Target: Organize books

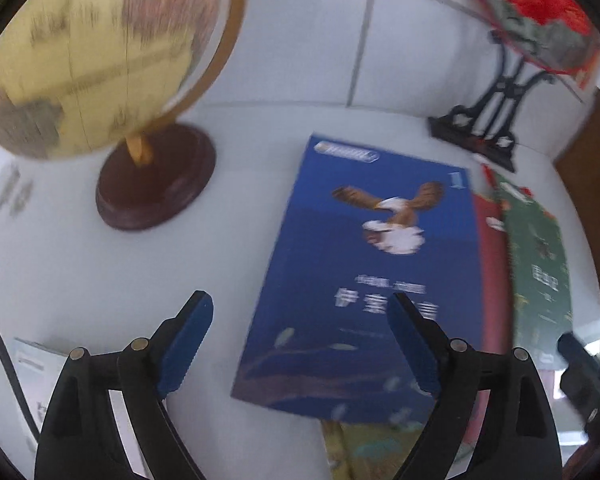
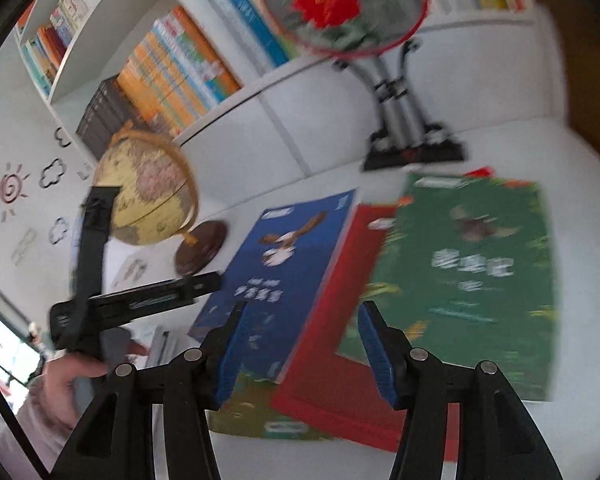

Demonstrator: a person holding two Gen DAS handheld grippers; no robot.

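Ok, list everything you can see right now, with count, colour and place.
Blue eagle-cover book: one, top of the pile, left.
Red book: one, under blue and green.
Green book: one, right.
Yellow-green book: one, bottom, near edge.
Yellow globe on brown base: one, left.
Red flower ornament on black stand: one, back right.
Shelved books: many, mixed colours, white bookcase.
White desk: one.
Left gripper: open, empty.
Right gripper: open, empty.

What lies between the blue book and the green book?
A red book lies between the blue book and the green book, partly under both; the right wrist view shows this best.
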